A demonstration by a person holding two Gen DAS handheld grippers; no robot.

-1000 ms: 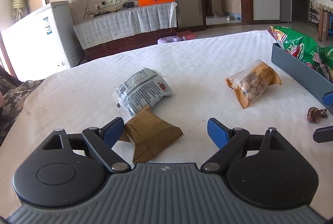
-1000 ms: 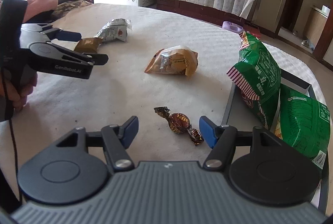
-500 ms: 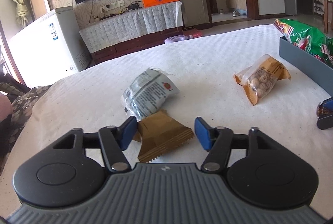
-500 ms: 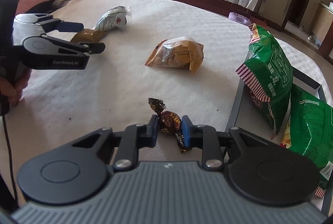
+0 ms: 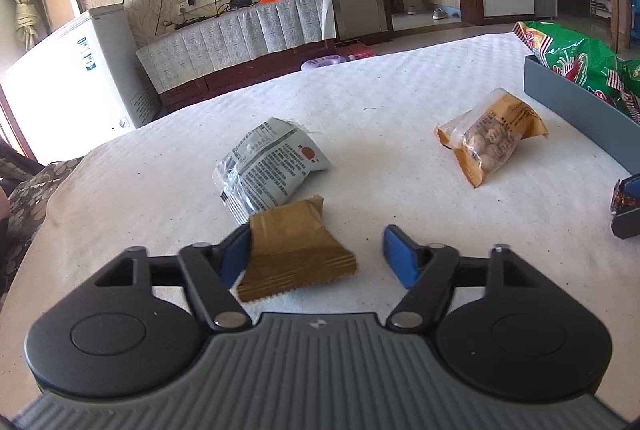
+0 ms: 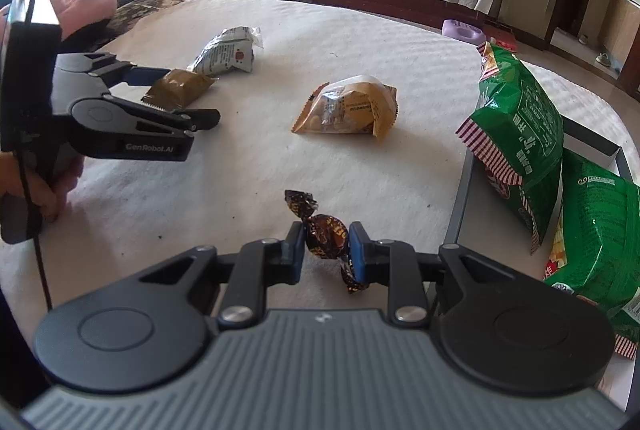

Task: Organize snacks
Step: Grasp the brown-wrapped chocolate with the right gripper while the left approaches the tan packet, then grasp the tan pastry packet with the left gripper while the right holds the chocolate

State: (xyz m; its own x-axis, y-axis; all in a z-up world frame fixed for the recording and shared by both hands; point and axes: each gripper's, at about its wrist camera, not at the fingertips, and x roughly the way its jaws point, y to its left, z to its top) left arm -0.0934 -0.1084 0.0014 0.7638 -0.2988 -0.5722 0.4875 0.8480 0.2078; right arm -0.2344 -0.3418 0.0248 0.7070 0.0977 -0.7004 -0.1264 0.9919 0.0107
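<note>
Right tool clamped on a wrapped candy; left tool spread around a brown packet.

Compared with half a second ago, the right tool has carried the candy a little higher, its pads pressed on both sides, while the left tool has widened and now stands apart around the brown packet, its left pad touching the packet's edge. The candy is dark brown, glossy foil, twisted at both ends, held near the grey tray where two crinkly green bags lean. On the table, covered in white textured cloth, lie a silver printed pouch and an orange, clear-windowed bag of round snacks.
</note>
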